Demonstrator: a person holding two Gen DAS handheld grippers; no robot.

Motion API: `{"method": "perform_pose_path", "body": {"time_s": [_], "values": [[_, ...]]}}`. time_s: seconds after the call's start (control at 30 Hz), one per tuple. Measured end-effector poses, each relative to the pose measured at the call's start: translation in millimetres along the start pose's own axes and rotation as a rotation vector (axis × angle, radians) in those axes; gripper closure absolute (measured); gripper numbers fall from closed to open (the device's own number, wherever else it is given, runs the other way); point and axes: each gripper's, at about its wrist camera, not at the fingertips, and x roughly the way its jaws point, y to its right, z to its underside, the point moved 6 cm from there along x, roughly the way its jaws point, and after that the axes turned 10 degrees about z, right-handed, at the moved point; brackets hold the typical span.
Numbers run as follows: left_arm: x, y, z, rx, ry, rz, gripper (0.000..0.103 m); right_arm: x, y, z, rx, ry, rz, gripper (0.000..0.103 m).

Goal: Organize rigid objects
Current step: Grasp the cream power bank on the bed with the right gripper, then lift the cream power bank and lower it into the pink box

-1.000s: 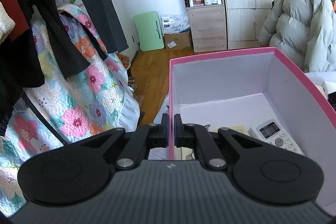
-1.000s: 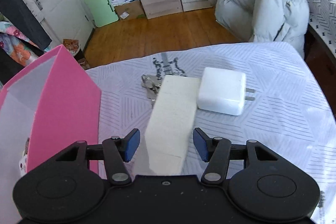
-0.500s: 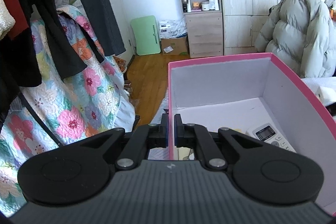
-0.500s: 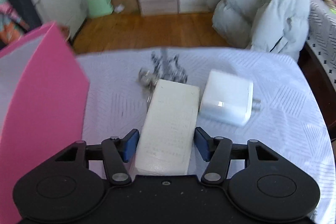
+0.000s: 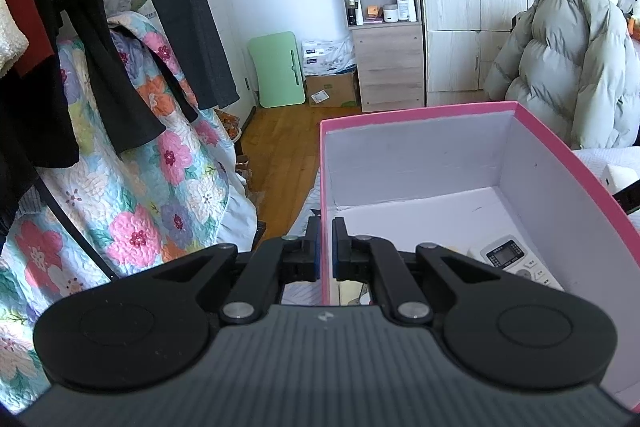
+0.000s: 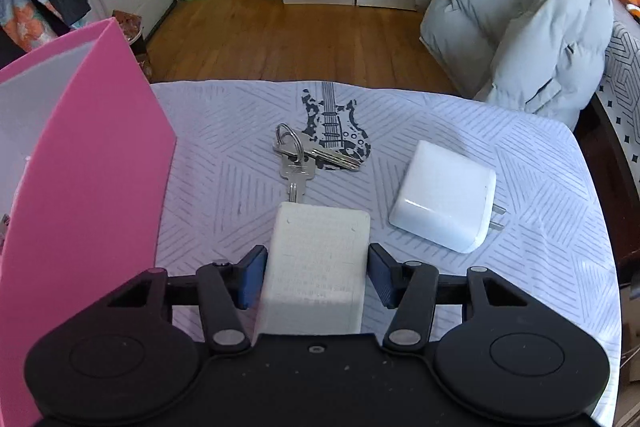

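Patterned cloth (image 6: 500, 155) is covering the table; low in the right view, the right gripper (image 6: 316, 277) is closing around a white block (image 6: 316, 259), pads not yet pressing; keys (image 6: 298, 159) and charger (image 6: 444, 195) are waiting beyond; the left gripper (image 5: 326, 247) is pinching the pink box (image 5: 560, 163) wall, likely steadying it.
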Motion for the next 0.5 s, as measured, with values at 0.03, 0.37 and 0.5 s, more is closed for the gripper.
{"method": "perform_pose_path", "body": {"time_s": [0.03,0.37,0.5], "values": [[0.3,0.6,-0.2,-0.001,0.000,0.002,0.099,-4.2,0.9,2.8,0.004,0.013,-0.008,0.044],[0.4,1.6,-1.7,0.004,0.004,0.006,0.099,-78.8,-1.1,24.5,-0.020,0.188,-0.057,0.045],[0.7,1.4,-1.8,0.001,0.009,0.010,0.099,-108.6,2.8,21.0,-0.032,0.276,-0.044,0.045]]}}
